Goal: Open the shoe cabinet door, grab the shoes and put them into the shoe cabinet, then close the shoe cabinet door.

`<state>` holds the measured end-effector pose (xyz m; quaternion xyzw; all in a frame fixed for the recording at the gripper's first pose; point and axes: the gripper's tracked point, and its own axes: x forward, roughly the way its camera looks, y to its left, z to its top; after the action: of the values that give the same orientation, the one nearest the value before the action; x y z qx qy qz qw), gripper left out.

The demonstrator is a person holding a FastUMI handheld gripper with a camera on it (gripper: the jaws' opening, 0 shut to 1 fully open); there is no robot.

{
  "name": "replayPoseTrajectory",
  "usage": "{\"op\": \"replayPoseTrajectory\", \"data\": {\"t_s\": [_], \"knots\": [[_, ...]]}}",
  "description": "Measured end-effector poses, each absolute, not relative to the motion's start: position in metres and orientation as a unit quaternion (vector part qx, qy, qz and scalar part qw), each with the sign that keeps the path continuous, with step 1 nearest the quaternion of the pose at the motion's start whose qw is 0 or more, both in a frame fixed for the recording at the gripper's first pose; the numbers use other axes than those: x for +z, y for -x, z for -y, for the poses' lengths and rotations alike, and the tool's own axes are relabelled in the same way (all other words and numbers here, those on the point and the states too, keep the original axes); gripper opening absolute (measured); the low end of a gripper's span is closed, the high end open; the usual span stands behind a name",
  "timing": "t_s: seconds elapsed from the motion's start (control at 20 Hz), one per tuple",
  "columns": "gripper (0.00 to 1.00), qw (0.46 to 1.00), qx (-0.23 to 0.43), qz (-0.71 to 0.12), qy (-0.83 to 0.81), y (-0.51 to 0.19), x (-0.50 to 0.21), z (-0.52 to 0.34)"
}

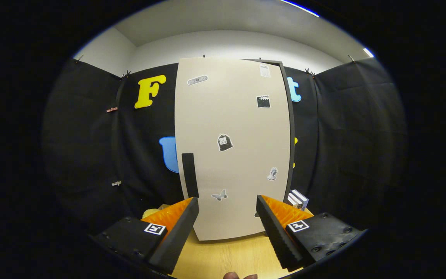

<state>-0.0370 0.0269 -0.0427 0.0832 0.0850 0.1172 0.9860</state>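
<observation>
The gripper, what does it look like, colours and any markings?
The gripper has two wedge-shaped fingers with orange ribbed outer bodies and black ridged inner pads. Each sits on a black block with screw heads, topped by a square black-and-white marker.

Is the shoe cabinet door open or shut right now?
Shut, as far as I can tell: the door faces the open gripper flat, hiding the inside. Its black handle is just ahead of the left finger, untouched.
</observation>
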Motion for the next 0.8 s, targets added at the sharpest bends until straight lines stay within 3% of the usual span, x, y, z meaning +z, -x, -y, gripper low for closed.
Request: {"op": "replayPoseTrajectory", "data": {"t_s": [0.8], "knots": [[0.98, 0.986, 0.118, -0.086, -0.081, 0.0332, -0.0442, -0.0303]]}}
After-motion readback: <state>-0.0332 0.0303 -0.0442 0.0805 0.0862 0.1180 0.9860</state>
